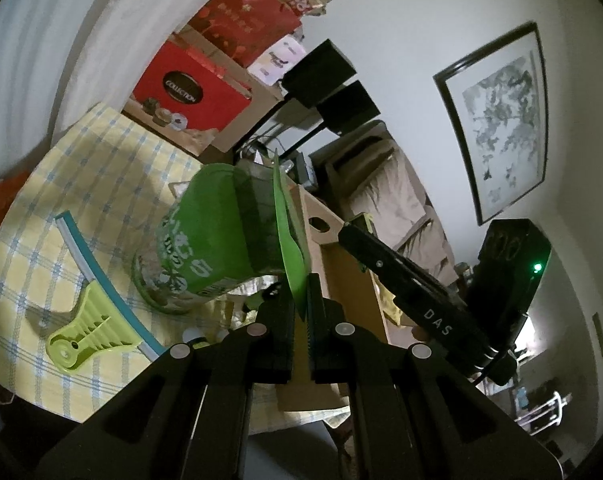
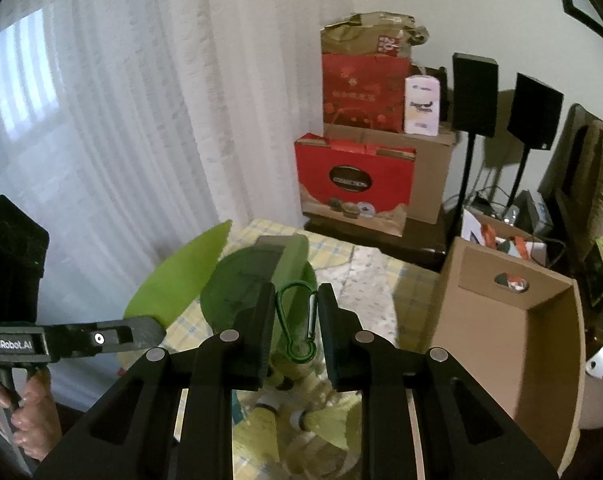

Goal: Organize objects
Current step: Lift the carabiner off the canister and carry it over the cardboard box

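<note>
Right claw (image 2: 297, 304), nearest in its own view, was closed down on a green carabiner (image 2: 312, 316). Each finger pressed one flank, and the carabiner's long axis ran along the fingers, hook end toward the camera. Yellow shuttlecocks (image 2: 325, 420) lay on the cloth (image 2: 381, 268) directly beneath it.

Left claw (image 1: 300, 292) was pressed together on the edge of a thin green sheet (image 1: 289, 232), which stood out beyond the fingertips, edge-on to its camera. Just past the sheet, a green canister (image 1: 197, 240) was tilted above the checked cloth. What carried it cannot be told. A lime clip (image 1: 89, 328) lay flat to one side, well apart from both claws.

Beyond the right claw, and to its right, an open cardboard box (image 2: 461, 292) stood on the table, its mouth upward and its hand-hole wall facing the canister. In the left view the right claw's tip showed close to that wall's rim.

Judged from the task, the box was the likely place for loose items. It lay on the right claw's own side, with no object between, so the right hand was nearer. The coming move would turn on carrying the carabiner sideways to the right, over the near wall, before letting go.
</note>
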